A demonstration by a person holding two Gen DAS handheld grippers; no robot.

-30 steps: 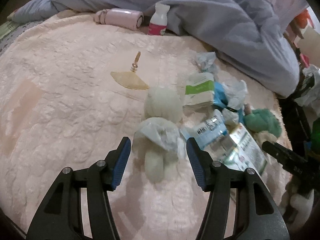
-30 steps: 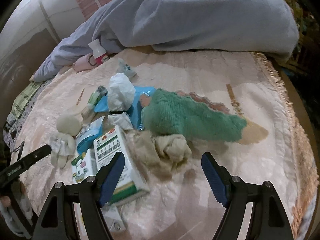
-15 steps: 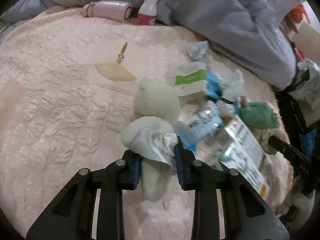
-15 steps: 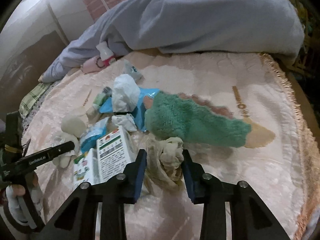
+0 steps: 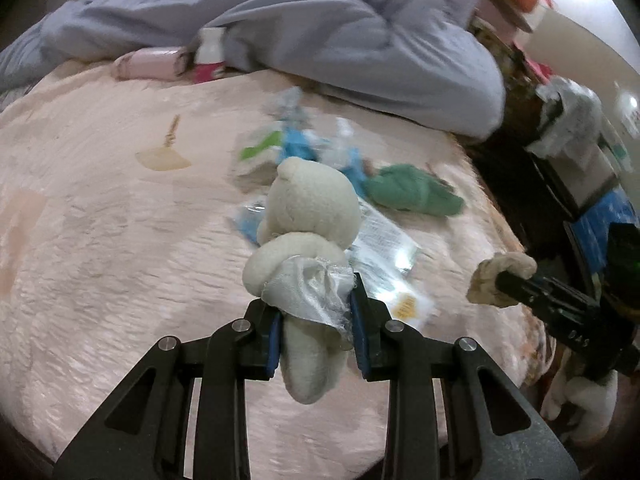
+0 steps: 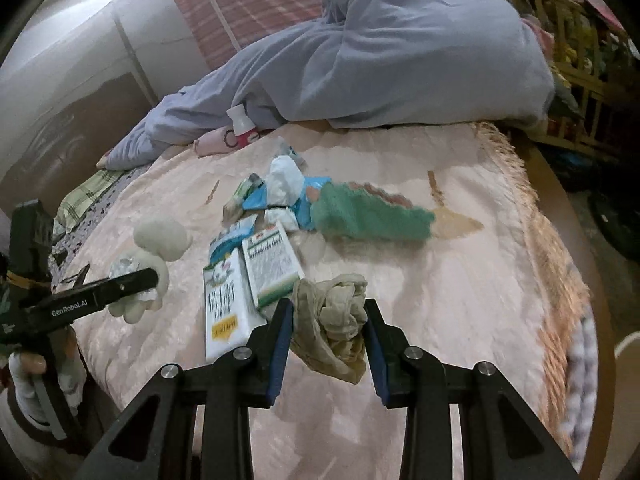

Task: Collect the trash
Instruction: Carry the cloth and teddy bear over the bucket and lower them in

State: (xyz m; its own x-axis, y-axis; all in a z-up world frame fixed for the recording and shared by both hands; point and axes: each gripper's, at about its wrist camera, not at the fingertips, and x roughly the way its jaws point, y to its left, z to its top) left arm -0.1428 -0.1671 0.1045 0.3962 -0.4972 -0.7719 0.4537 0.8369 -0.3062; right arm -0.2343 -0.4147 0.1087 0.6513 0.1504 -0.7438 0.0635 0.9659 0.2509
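My left gripper (image 5: pixel 314 316) is shut on a cream plush bear (image 5: pixel 312 216) with a crinkled white wrapper (image 5: pixel 312 288) on it, lifted above the pink bedspread (image 5: pixel 100 208). It also shows in the right wrist view (image 6: pixel 160 240). My right gripper (image 6: pixel 326 320) is shut on a crumpled beige cloth (image 6: pixel 334 312), also seen in the left wrist view (image 5: pixel 496 276). Trash lies in a pile mid-bed: two cartons (image 6: pixel 248 276), a blue packet (image 6: pixel 260 196) and white tissue wads (image 6: pixel 284 180).
A green plush toy (image 6: pixel 368 216) lies by the pile. A pink pouch (image 6: pixel 216 142) and a small white bottle (image 6: pixel 242 122) sit against the grey-blue duvet (image 6: pixel 400 60) at the back. The bed's fringed edge (image 6: pixel 552 240) is on the right, with clutter beyond.
Both grippers have lifted and pulled back with their loads; the bear and the beige cloth are off the bed. A second earlier both were open.
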